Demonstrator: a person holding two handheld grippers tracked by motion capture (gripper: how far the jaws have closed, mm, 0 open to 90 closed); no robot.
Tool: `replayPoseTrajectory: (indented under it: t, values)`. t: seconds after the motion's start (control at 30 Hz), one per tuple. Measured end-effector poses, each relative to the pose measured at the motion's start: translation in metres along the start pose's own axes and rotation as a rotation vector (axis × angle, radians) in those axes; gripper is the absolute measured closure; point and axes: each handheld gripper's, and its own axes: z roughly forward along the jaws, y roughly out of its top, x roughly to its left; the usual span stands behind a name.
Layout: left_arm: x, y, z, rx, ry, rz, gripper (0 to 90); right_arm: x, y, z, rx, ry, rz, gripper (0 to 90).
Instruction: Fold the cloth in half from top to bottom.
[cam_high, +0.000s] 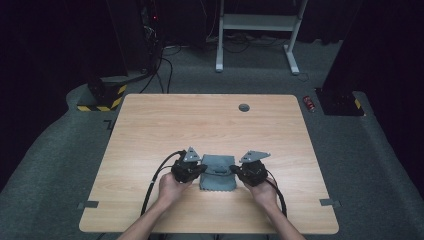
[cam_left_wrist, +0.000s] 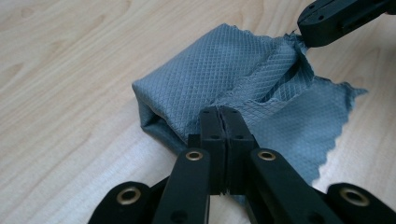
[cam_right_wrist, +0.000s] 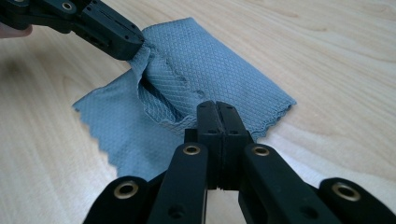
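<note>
From the high view, a grey, diamond-textured folded cloth (cam_high: 217, 173) lies on the light wooden table (cam_high: 210, 125) near its near edge, between the left hand-held gripper (cam_high: 201, 170) and the right hand-held gripper (cam_high: 235, 171), one at each side of it; a small dark round disc (cam_high: 244, 107) sits far back on the table.

In the left gripper view, the left hand-held gripper (cam_left_wrist: 223, 114) is clenched on the cloth's (cam_left_wrist: 210, 79) near edge; the right hand-held gripper (cam_left_wrist: 310, 39) pinches the far right corner.

In the right gripper view, the right hand-held gripper (cam_right_wrist: 217, 109) is clamped on the cloth's (cam_right_wrist: 215, 65) edge; the left hand-held gripper (cam_right_wrist: 128, 49) grips its far left fold.
</note>
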Motion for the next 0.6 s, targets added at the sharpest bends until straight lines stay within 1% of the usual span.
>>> replayPoseTrajectory:
  t: [0.07,0.17,0.2,0.3,0.4,0.6]
  values:
    - [-0.002,-0.001,0.000,0.003,0.000,0.003,89.0,0.002,-0.003,-0.001,0.002,0.004,-0.001,89.9]
    - [-0.008,-0.006,-0.001,0.005,-0.002,0.011,89.0,0.005,-0.006,-0.003,0.000,0.008,-0.003,89.9]
    - [-0.010,-0.007,-0.002,0.003,-0.006,0.008,89.0,0.006,-0.007,-0.004,0.000,0.008,-0.005,89.9]
    - [-0.017,-0.011,-0.004,0.002,-0.011,0.020,89.0,0.011,-0.012,-0.010,0.000,0.009,-0.025,89.9]
    - [-0.020,-0.013,-0.002,0.005,-0.006,0.024,89.0,0.013,-0.015,-0.011,0.006,0.009,-0.032,89.9]
    - [-0.028,-0.019,-0.002,0.016,-0.002,0.038,88.9,0.018,-0.026,-0.009,0.018,0.015,-0.030,89.7]
